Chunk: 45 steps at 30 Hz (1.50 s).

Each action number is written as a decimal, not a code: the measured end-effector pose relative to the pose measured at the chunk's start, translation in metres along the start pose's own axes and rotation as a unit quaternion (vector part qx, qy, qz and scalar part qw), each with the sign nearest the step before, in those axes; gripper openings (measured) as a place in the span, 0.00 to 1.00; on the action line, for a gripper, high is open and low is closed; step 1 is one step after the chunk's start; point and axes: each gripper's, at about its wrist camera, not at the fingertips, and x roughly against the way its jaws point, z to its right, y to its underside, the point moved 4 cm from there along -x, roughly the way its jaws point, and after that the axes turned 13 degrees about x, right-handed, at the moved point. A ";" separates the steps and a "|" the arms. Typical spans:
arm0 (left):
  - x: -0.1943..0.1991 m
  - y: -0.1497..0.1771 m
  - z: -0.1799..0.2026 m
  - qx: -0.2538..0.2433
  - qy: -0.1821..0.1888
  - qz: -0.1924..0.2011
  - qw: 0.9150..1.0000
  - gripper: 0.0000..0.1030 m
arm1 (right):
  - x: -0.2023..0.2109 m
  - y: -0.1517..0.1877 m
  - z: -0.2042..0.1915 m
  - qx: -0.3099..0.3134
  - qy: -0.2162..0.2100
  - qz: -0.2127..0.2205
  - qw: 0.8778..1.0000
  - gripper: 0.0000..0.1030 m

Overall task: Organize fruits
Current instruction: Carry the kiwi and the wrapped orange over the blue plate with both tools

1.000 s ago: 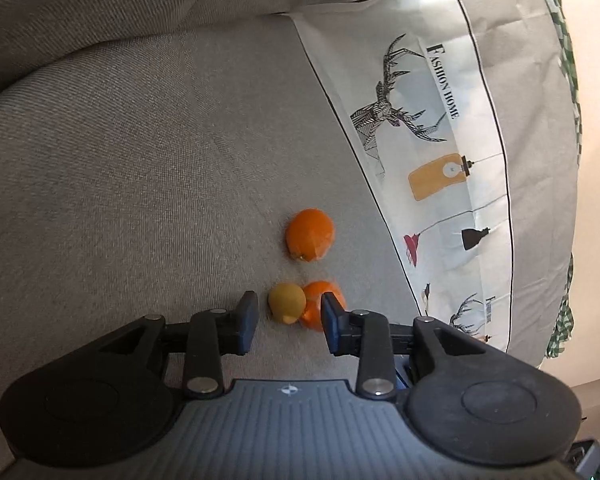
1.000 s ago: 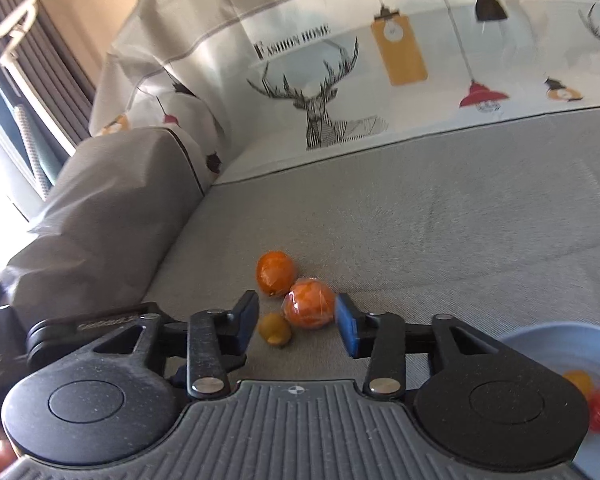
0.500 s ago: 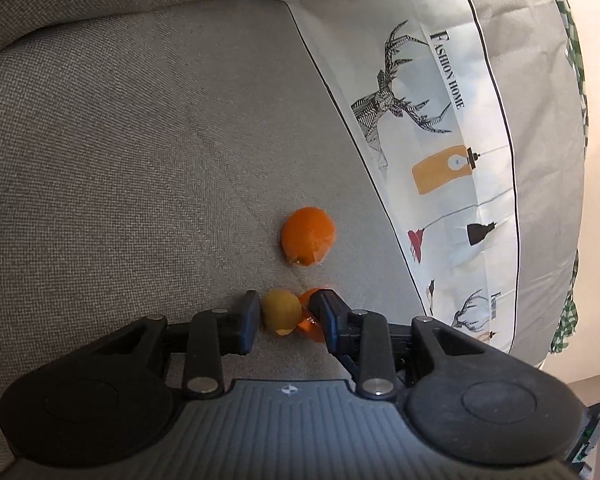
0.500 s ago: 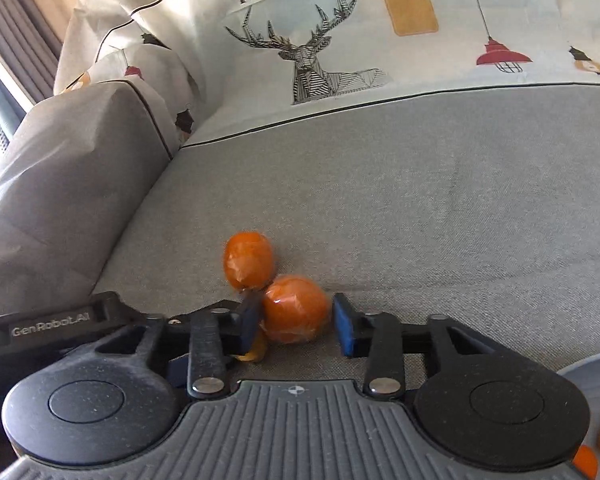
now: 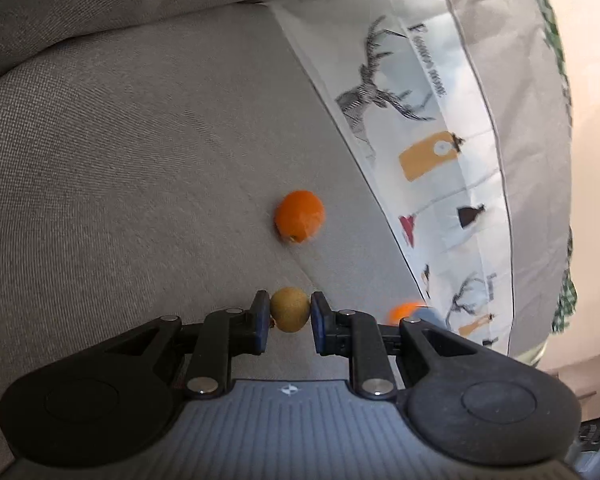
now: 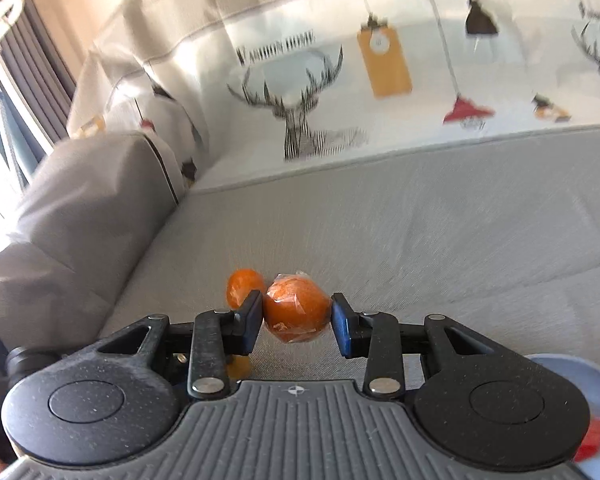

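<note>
Loose orange (image 5: 299, 217) beyond left claw (image 5: 290, 316)

Grey woven sofa seat (image 6: 440, 232) spreads ahead of both claws. Beyond it, in the right wrist view, the sofa back is draped with a pale printed cover (image 6: 380, 80): stag heads, hanging lamps, an orange tag, blurred lettering. Same cover (image 5: 440, 160) runs up the right of the claw in the left wrist view. A grey cushion or armrest (image 6: 80, 208) sits ahead-left of the right claw, partly under the cover. A grey padded edge (image 5: 140, 0) lies far ahead of the left claw. Dark pleated curtain (image 6: 32, 60) at far upper left with bright daylight beside it. Beige wall (image 5: 596, 200) far right of the left claw. Green checked cloth (image 5: 564, 304) at the cover's far edge.
</note>
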 end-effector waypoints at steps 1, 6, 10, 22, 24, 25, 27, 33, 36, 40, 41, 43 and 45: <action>0.003 0.003 0.003 -0.011 0.002 0.000 1.000 0.23 | 0.013 -0.002 0.000 0.001 -0.001 0.012 1.000 0.37; 0.020 0.025 0.019 -0.085 0.004 -0.005 0.996 0.23 | 0.074 -0.004 0.000 0.020 -0.004 0.050 0.999 0.37; 0.042 0.051 0.031 -0.134 0.026 -0.012 0.991 0.23 | 0.126 0.005 0.009 0.052 0.040 0.077 0.995 0.37; 0.091 0.120 0.039 -0.203 0.061 -0.018 0.977 0.23 | 0.188 0.093 0.072 0.002 0.089 0.062 0.994 0.37; 0.093 0.126 0.037 -0.197 0.060 -0.020 0.978 0.23 | 0.194 0.096 0.078 0.012 0.093 0.065 0.993 0.37; 0.093 0.129 0.037 -0.199 0.059 -0.022 0.978 0.23 | 0.196 0.097 0.083 0.011 0.097 0.064 0.993 0.37; 0.090 0.134 0.040 -0.211 0.053 -0.026 0.976 0.23 | 0.199 0.101 0.094 -0.007 0.098 0.063 0.993 0.37; 0.078 0.145 0.044 -0.249 0.038 -0.033 0.967 0.23 | 0.198 0.102 0.104 -0.036 0.093 0.067 0.993 0.37; 0.072 0.152 0.047 -0.271 0.034 -0.041 0.961 0.23 | 0.191 0.102 0.098 -0.027 0.086 0.062 0.994 0.37; 0.065 0.162 0.048 -0.299 0.031 -0.049 0.953 0.23 | 0.180 0.101 0.092 -0.015 0.079 0.050 0.996 0.37; 0.063 0.163 0.049 -0.303 0.030 -0.051 0.951 0.23 | 0.178 0.101 0.091 -0.013 0.078 0.048 0.996 0.37; 0.060 0.167 0.049 -0.313 0.029 -0.054 0.948 0.23 | 0.175 0.101 0.089 -0.011 0.077 0.044 0.996 0.37; 0.056 0.171 0.050 -0.322 0.028 -0.056 0.945 0.23 | 0.172 0.101 0.089 -0.009 0.075 0.041 0.996 0.37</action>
